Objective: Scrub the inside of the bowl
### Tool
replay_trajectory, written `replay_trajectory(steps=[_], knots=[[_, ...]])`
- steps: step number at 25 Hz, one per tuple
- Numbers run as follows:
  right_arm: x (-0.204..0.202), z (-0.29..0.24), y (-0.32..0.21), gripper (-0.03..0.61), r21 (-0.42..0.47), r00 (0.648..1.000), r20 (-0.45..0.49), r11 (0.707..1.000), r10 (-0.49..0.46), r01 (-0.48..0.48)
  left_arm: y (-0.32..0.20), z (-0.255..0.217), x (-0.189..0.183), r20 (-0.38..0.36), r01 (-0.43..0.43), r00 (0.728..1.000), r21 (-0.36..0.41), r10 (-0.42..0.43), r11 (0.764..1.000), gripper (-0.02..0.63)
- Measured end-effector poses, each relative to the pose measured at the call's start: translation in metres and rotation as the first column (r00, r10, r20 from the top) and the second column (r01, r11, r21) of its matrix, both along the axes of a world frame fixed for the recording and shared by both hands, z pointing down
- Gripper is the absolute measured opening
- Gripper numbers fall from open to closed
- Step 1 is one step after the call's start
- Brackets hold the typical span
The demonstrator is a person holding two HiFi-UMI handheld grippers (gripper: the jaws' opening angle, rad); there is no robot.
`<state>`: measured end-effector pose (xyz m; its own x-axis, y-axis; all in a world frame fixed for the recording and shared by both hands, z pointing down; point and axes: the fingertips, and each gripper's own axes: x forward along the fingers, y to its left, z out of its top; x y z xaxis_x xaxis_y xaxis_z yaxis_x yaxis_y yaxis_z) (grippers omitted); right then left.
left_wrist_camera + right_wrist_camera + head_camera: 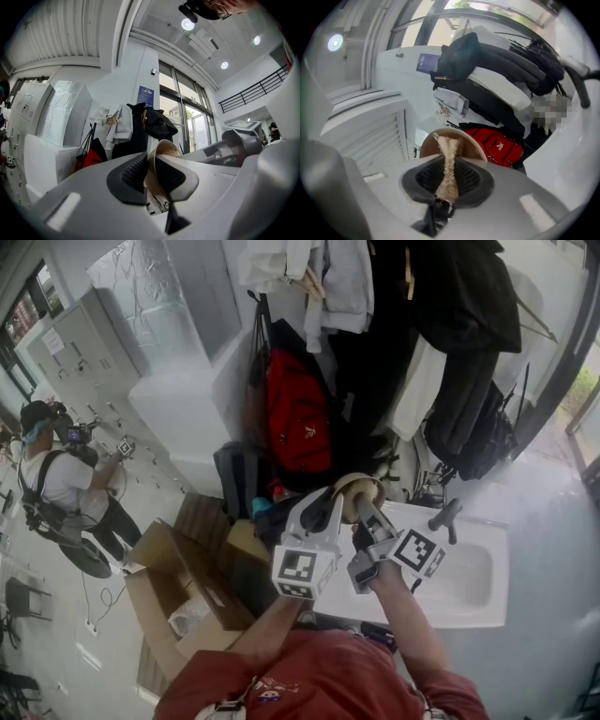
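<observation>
A tan bowl (360, 491) is held up above the left end of the white sink (478, 592), tipped on its side. My left gripper (328, 507) is shut on the bowl's rim (151, 165), one pad on each side of the wall. My right gripper (367, 515) is shut on a beige fibrous scrubber (448, 172), whose upper end reaches into the bowl's (454, 146) opening. From the left gripper view the scrubber (171, 152) shows inside the bowl, and the right gripper (234, 145) comes in from the right.
A dark faucet (444, 517) stands at the sink's back edge. Behind hang a red backpack (298, 418) and dark coats (459, 343). Open cardboard boxes (178, 592) lie on the floor at left, where a person (61, 488) stands with equipment.
</observation>
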<state>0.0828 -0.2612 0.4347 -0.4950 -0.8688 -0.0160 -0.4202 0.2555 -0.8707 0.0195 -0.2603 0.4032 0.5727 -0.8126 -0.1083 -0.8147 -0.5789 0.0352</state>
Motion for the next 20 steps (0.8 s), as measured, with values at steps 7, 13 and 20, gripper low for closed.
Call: replay_trajectory(steps=[7,13,20], knots=[[0.0002,-0.0016,0.0002,0.049,0.088,0.957,-0.288,0.996,0.043,-0.018,0.0015,0.0001,-0.0001,-0.004,0.002,1.0,-0.003,-0.002,1.0,0.052],[-0.0053,-0.0076,0.0016,0.049,0.172,0.824,-0.561,0.985,0.078,0.023,0.0018,-0.0028,-0.0016,-0.011,-0.001,1.0,0.003,0.001,1.0,0.052],[-0.0084,-0.0069,0.0024,0.049,0.193,0.687,-0.724,0.976,0.07,0.104,0.0024,-0.0018,-0.0017,-0.003,-0.003,1.0,-0.007,0.003,1.0,0.052]])
